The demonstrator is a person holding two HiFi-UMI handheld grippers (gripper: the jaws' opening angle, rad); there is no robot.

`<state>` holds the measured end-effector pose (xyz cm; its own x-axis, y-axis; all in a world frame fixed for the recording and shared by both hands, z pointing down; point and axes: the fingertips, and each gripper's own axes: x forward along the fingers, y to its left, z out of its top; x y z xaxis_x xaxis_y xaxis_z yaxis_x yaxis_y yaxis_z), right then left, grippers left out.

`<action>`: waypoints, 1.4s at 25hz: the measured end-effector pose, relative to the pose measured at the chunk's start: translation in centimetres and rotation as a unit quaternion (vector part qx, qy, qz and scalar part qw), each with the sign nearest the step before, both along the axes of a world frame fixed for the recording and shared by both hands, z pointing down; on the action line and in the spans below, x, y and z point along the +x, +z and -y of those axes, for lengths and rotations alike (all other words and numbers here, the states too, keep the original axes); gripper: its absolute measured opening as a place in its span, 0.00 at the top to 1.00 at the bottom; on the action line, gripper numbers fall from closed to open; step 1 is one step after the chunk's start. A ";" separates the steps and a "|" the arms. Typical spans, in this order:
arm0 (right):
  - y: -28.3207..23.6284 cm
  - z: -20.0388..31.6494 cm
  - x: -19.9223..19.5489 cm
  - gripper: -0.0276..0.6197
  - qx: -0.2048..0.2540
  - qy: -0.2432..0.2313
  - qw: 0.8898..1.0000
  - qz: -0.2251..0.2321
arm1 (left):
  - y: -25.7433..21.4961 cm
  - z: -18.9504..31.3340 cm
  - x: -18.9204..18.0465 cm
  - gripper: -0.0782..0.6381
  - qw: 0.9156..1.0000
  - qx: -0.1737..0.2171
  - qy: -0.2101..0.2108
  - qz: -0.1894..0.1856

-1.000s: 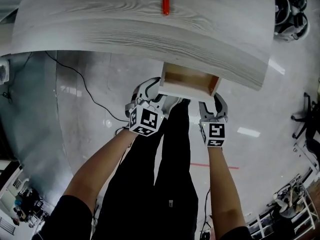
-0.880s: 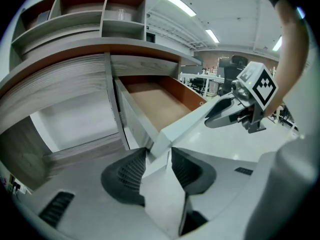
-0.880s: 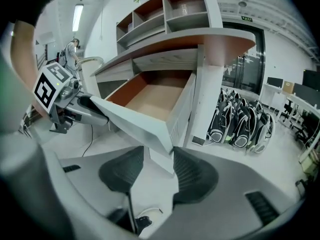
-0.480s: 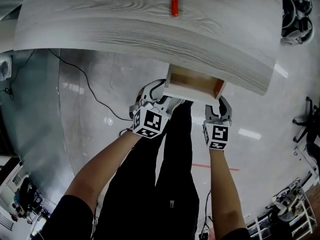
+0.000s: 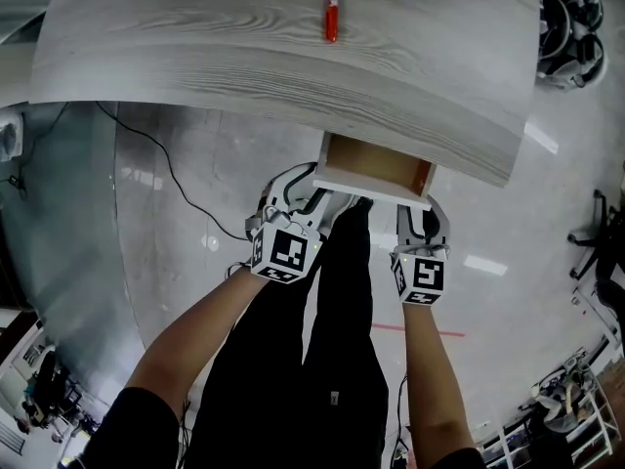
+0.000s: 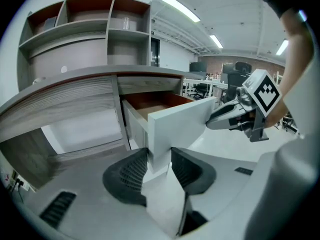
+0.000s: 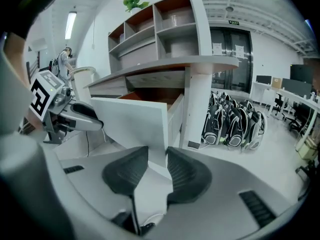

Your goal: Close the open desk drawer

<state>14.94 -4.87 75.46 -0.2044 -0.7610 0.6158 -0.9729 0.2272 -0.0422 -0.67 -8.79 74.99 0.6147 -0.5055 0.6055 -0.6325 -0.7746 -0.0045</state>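
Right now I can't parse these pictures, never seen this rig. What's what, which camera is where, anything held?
No robot here: a person holds a two-jaw gripper in each hand. The head view comes from a camera on the person's head, looking steeply down; the left gripper shows at its left, the right gripper at its right. The marker cubes are part of the grippers. The other two views come from cameras riding on each gripper, looking along its jaws. On the desk lies one red pen. Below its edge a drawer stands open. Each gripper clamps a lower corner of the drawer's white front; the right one's jaws have just been closing onto it.
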 end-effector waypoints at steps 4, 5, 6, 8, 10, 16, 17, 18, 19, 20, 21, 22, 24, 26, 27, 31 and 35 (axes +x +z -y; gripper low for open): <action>-0.9 0.2 0.2 0.75 0.004 0.010 1.000 0.007 | -0.9 0.3 0.2 0.67 1.000 0.002 -0.011 0.001; -0.9 0.2 0.2 0.75 0.002 0.012 1.000 0.007 | -1.0 0.3 0.2 0.67 1.000 0.004 -0.010 0.007; -0.9 0.2 0.2 0.75 0.000 0.013 1.000 0.008 | -1.0 0.2 0.2 0.67 1.000 0.004 -0.009 0.012; -0.9 0.2 0.2 0.75 -0.003 0.017 1.000 0.010 | -1.0 0.2 0.2 0.67 1.000 0.003 -0.008 0.016; -0.9 0.3 0.2 0.75 -0.003 0.020 1.000 0.011 | -1.0 0.3 0.2 0.67 1.000 0.003 -0.006 0.017; -0.8 1.5 0.2 0.75 -0.001 0.025 0.999 0.020 | -1.0 1.7 0.2 0.67 1.000 0.003 -0.010 0.022; -0.9 1.8 0.3 0.75 0.001 0.024 1.000 0.020 | -1.0 2.0 0.3 0.67 1.000 0.003 -0.012 0.021; -0.9 2.3 0.4 0.75 0.002 0.023 1.000 0.019 | -1.1 2.4 0.4 0.67 1.000 0.003 -0.015 0.020; -1.0 2.7 0.5 0.75 0.004 0.022 1.000 0.019 | -1.1 2.8 0.5 0.67 1.000 0.003 -0.018 0.019; -1.0 3.1 0.6 0.75 0.005 0.021 1.000 0.018 | -1.1 3.3 0.7 0.67 1.000 0.003 -0.020 0.018; -1.0 3.4 0.7 0.75 0.006 0.020 1.000 0.017 | -1.1 3.6 0.8 0.67 1.000 0.003 -0.023 0.018; -1.0 3.7 0.8 0.75 0.007 0.019 1.000 0.017 | -1.1 4.0 0.9 0.67 1.000 0.004 -0.026 0.018; -1.0 4.3 1.0 0.75 0.010 0.016 1.000 0.016 | -1.1 4.6 1.0 0.67 0.999 0.004 -0.031 0.016; -1.0 4.9 1.1 0.75 0.012 0.015 1.000 0.015 | -1.2 5.1 1.2 0.67 0.999 0.004 -0.035 0.015; -1.1 5.1 1.2 0.75 0.014 0.016 1.000 0.014 | -1.2 5.4 1.3 0.67 0.999 0.004 -0.037 0.014; -1.1 6.4 1.5 0.75 0.017 0.021 1.000 0.016 | -1.2 6.7 1.5 0.67 0.999 0.009 -0.047 0.015; -1.0 7.8 1.7 0.75 0.012 0.012 1.000 0.010 | -1.2 8.1 1.8 0.67 0.997 0.009 -0.071 0.014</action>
<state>16.68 -12.64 74.41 -0.1985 -0.7808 0.5924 -0.9771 0.2052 -0.0569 1.15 -16.87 73.76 0.5193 -0.5970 0.6116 -0.7348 -0.6772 -0.0371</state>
